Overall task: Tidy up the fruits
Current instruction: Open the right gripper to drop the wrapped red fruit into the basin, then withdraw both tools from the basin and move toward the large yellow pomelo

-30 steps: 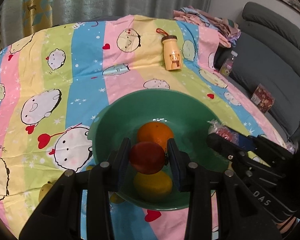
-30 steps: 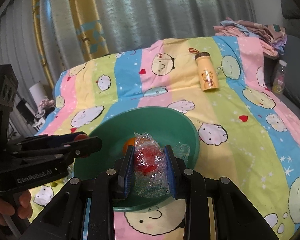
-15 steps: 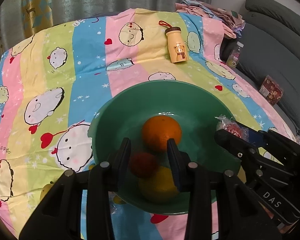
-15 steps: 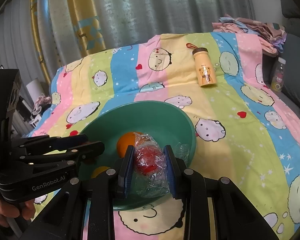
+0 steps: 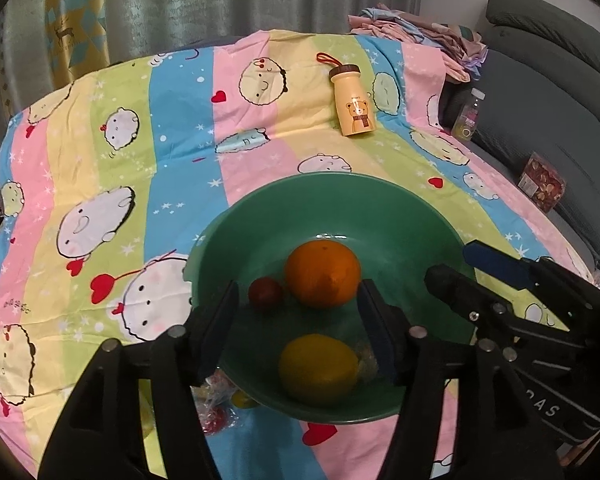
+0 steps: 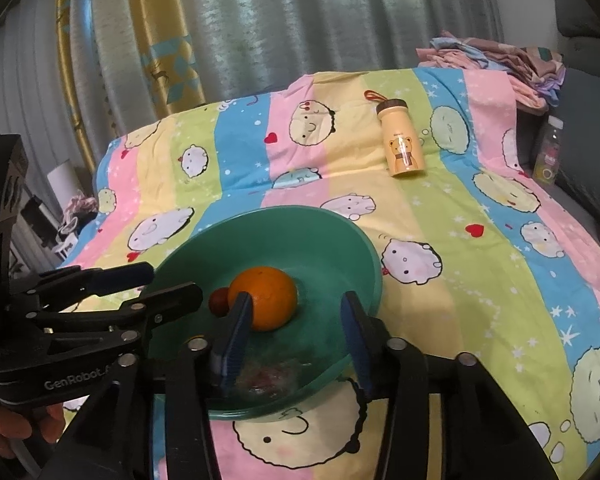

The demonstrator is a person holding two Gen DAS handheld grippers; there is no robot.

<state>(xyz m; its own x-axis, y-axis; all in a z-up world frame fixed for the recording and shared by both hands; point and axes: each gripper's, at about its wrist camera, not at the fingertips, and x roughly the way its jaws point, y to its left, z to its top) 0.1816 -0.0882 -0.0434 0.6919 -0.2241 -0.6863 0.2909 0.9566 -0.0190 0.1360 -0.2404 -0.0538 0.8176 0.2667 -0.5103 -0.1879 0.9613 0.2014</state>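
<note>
A green bowl (image 5: 380,196) sits on the striped cartoon cloth. In it lie an orange (image 5: 322,273), a small red fruit (image 5: 265,293), a yellow lemon (image 5: 318,368) and a plastic-wrapped red fruit (image 6: 270,376). The bowl (image 6: 324,220), orange (image 6: 266,302) and red fruit (image 6: 219,300) also show in the right wrist view. My left gripper (image 5: 298,328) is open and empty over the bowl's near side. My right gripper (image 6: 296,338) is open and empty above the wrapped fruit.
A yellow bear bottle (image 5: 351,101) lies on the cloth beyond the bowl. More wrapped fruit (image 5: 216,408) lies by the bowl's near left rim. A grey sofa (image 5: 548,92) with a small box and a bottle stands to the right. Folded clothes (image 6: 496,54) are at the back.
Both grippers opened. The left one let go of the small red fruit, now beside the orange. The right one dropped the wrapped red fruit into the bowl.
</note>
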